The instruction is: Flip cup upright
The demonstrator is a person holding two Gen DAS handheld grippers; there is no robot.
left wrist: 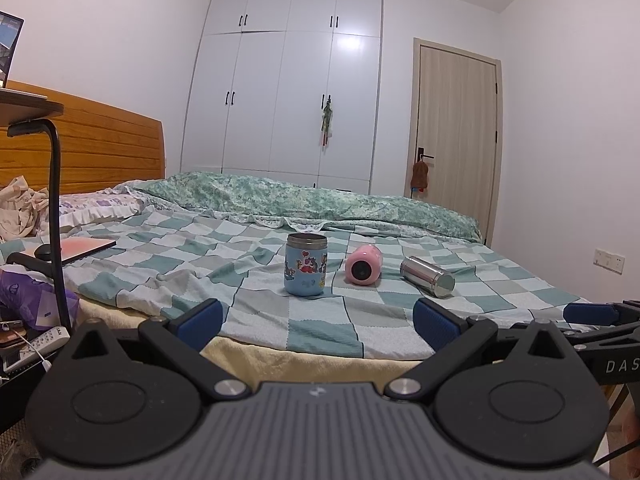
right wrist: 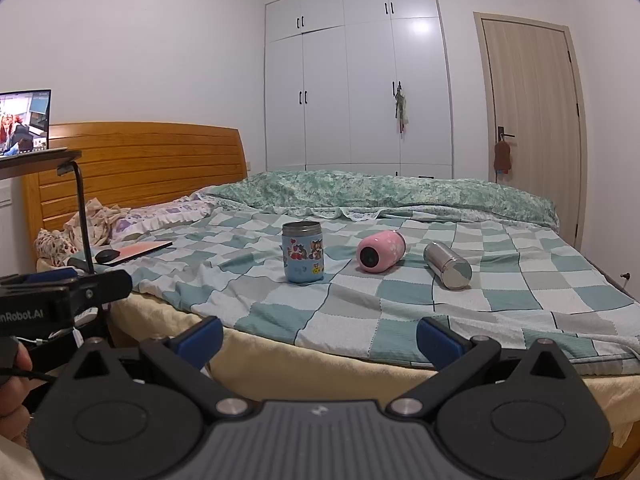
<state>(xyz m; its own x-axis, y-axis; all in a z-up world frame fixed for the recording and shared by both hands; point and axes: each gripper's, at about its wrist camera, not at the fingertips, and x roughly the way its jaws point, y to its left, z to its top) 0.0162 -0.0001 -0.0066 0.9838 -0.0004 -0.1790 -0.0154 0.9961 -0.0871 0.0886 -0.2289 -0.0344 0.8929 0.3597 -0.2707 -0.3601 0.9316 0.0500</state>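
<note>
A blue cartoon-print cup [left wrist: 306, 265] [right wrist: 302, 253] stands upright on the checked bedspread. To its right a pink cup [left wrist: 363, 264] [right wrist: 380, 256] lies on its side, its end facing me. Further right a steel cup [left wrist: 427, 277] [right wrist: 448, 265] also lies on its side. My left gripper [left wrist: 318, 320] is open and empty, held at the bed's near edge, well short of the cups. My right gripper [right wrist: 320, 340] is open and empty, also at the near edge. Each gripper shows at the side of the other's view [left wrist: 592, 314] [right wrist: 60, 280].
A green floral quilt [right wrist: 380, 192] is bunched behind the cups. A pink notebook and a black mouse [right wrist: 107, 256] lie at the left. A black lamp arm [left wrist: 54, 200] and a side table with a laptop [right wrist: 24, 122] stand left. Wardrobe [right wrist: 356, 80] and door [right wrist: 532, 120] behind.
</note>
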